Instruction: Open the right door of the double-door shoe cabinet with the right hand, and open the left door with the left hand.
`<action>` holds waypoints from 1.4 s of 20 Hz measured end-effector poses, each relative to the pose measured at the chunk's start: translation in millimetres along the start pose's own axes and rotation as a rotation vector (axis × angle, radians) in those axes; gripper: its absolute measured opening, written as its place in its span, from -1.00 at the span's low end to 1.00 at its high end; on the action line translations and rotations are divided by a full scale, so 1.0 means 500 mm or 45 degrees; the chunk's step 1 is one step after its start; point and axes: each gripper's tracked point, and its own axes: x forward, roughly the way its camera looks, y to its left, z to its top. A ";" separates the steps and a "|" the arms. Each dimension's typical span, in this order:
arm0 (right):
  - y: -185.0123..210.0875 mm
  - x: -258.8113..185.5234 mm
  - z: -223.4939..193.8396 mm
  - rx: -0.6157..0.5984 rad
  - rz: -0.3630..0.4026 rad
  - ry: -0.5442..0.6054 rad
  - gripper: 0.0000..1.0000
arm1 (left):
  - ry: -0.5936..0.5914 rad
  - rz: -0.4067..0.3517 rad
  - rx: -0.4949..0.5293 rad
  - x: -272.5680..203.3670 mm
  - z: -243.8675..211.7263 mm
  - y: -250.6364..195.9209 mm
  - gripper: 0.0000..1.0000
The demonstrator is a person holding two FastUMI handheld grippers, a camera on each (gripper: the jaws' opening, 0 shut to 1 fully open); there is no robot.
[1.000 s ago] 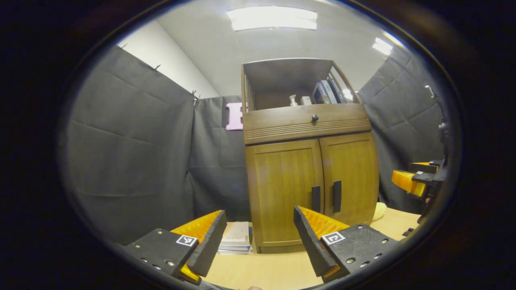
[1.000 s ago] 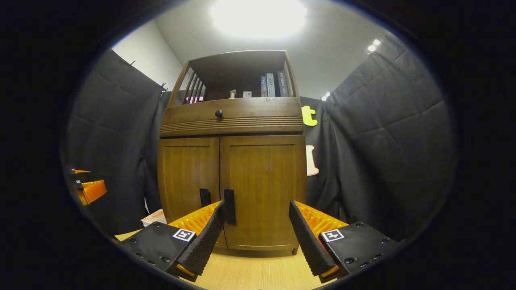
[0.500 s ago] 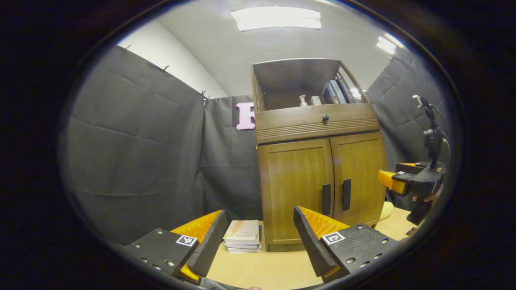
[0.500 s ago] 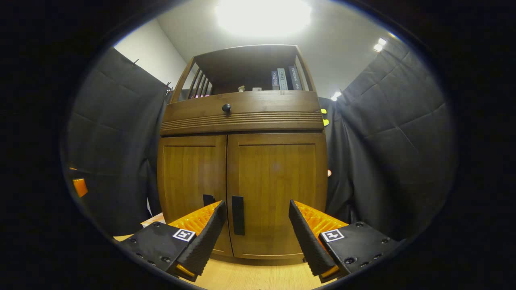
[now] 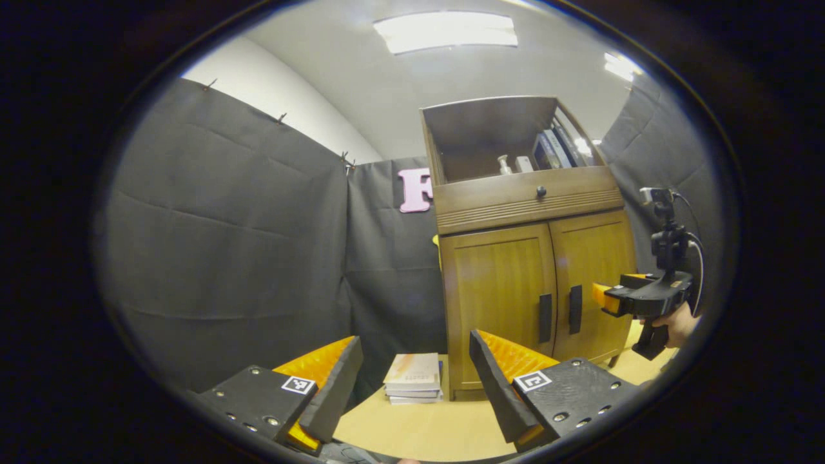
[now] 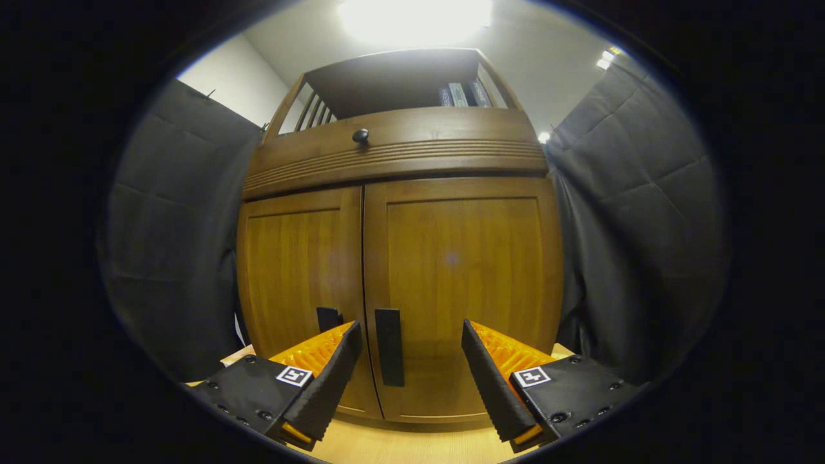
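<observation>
The wooden shoe cabinet [image 5: 528, 270] stands on the table with both doors shut. In the right gripper view the right door [image 6: 464, 270] looms close and its dark vertical handle [image 6: 389, 347] lies between the tips of my open right gripper [image 6: 410, 327], nearer the left tip and untouched. The left door [image 6: 293, 270] and its handle [image 6: 329, 318] sit just beside it. In the left gripper view my left gripper [image 5: 414, 340] is open and holds nothing, well short of the left door [image 5: 496, 303]. The right gripper [image 5: 606, 300], held by a hand [image 5: 678, 325], hovers at the right door.
A stack of books [image 5: 412, 381] lies on the light wooden table [image 5: 419, 428], left of the cabinet's foot. Above the doors runs a drawer with a round knob [image 6: 360, 136], and above that an open shelf with books [image 5: 548, 149]. Black cloth walls close in on both sides.
My right gripper has come much closer to the right door, and its handle now sits between the tips. The left gripper has swung left, so the cabinet has drifted right in its view.
</observation>
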 end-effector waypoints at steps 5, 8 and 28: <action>0.023 0.070 -0.045 -0.004 0.022 0.054 0.95 | 0.012 0.066 0.019 -0.005 -0.001 0.007 0.97; 0.046 0.109 -0.070 -0.015 0.045 0.084 0.89 | 0.025 0.100 0.028 -0.003 -0.003 0.014 0.97; 0.051 0.163 -0.115 0.057 0.033 0.213 -0.72 | -0.019 0.141 0.006 -0.002 0.000 0.023 0.97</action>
